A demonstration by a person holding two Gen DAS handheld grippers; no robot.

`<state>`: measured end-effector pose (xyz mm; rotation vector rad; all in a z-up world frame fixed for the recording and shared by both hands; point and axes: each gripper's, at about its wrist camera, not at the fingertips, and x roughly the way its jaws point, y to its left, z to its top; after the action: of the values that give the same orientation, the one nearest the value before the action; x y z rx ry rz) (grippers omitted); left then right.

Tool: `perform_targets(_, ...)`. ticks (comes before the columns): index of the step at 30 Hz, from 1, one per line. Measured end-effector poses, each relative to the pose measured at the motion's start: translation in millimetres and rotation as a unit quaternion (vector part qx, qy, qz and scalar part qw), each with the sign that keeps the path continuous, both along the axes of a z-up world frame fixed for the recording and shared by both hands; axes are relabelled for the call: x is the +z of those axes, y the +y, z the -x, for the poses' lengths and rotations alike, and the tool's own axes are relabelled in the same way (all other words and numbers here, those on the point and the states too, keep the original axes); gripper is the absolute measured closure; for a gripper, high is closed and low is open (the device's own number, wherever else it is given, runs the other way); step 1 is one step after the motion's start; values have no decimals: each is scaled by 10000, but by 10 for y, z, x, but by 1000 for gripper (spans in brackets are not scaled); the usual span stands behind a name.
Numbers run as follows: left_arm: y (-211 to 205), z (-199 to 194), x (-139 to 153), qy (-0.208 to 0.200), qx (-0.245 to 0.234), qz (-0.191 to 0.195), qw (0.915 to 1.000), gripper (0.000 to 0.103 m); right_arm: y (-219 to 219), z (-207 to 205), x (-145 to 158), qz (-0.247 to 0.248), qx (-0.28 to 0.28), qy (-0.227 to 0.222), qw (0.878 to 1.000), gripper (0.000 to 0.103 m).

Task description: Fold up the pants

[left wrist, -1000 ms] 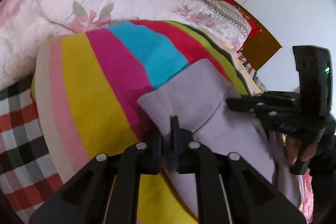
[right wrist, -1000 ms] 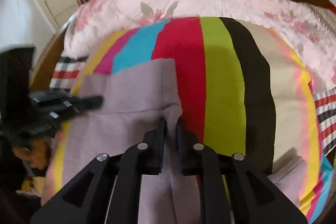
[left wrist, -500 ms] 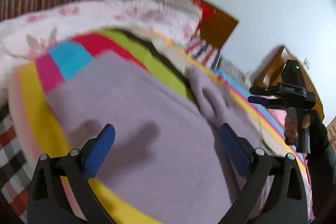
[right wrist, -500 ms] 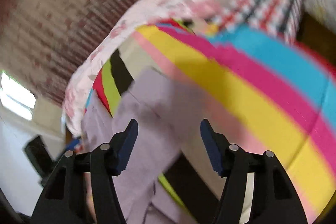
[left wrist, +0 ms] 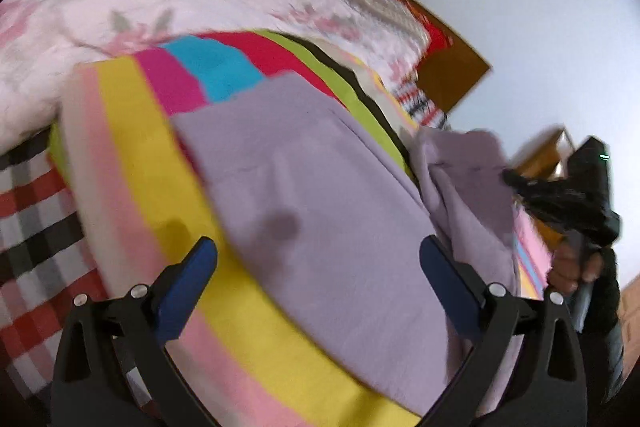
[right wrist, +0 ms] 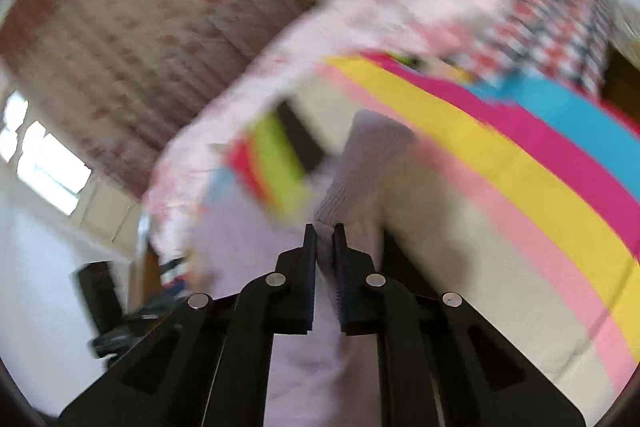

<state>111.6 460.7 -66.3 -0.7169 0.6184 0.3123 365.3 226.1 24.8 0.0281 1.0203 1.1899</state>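
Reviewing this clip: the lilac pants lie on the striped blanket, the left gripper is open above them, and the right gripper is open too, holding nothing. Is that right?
Not quite. The right gripper is shut on a ribbed end of the pants, as the right wrist view shows. The rest holds: the pants lie on the striped blanket, and the left gripper is open above them.

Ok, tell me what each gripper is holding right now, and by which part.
The right gripper is shut on the lilac pants, pinching a ribbed cuff end. The left gripper is open over the pants, holding nothing.
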Motion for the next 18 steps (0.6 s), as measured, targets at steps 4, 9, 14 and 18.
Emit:
perform_targets(4, 219, 246, -18, -349, 455, 480, 9972, 2, 814, 755, 224, 12, 1362, -205, 9905, 87)
perform_targets(9, 323, 490, -75, -318, 818, 646, 9940, 2, 1124, 1008, 125, 95, 1919, -449, 9803, 29)
perform_targets(14, 404, 608, -80, -395, 587, 755, 9946, 4, 786, 454, -14, 476, 1051, -1124, 9869, 47)
perform_targets(18, 381, 445, -87, -726, 209, 1080, 9913, 24, 703, 121, -298, 737, 763, -950, 9898, 57)
